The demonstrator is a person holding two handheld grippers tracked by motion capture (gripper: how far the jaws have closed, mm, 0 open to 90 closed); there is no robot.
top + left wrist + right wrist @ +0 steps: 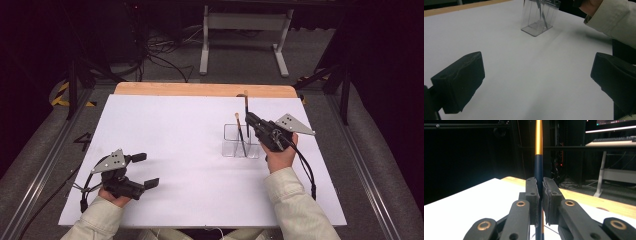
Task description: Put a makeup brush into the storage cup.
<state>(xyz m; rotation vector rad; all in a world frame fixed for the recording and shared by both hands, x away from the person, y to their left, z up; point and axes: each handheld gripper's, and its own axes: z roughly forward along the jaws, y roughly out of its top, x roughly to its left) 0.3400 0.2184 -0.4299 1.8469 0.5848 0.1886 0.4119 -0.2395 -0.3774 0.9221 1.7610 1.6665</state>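
Brush (538, 157) clamped upright in right hand-held gripper (540, 192) over clear holder (241, 142), prob. compartmented; left hand-held gripper (536, 82) wide open, empty.

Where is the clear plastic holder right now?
In the high view, the clear holder stands right of centre on the white table, just below the right gripper.

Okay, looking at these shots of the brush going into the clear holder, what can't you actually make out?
- Held brush: its tip is cut off by the top edge in the right gripper view; too small in the high view.
- Clear holder: its rim is cut off by the top edge in the left gripper view.
- Right gripper: it hides the holder's right compartment in the high view.
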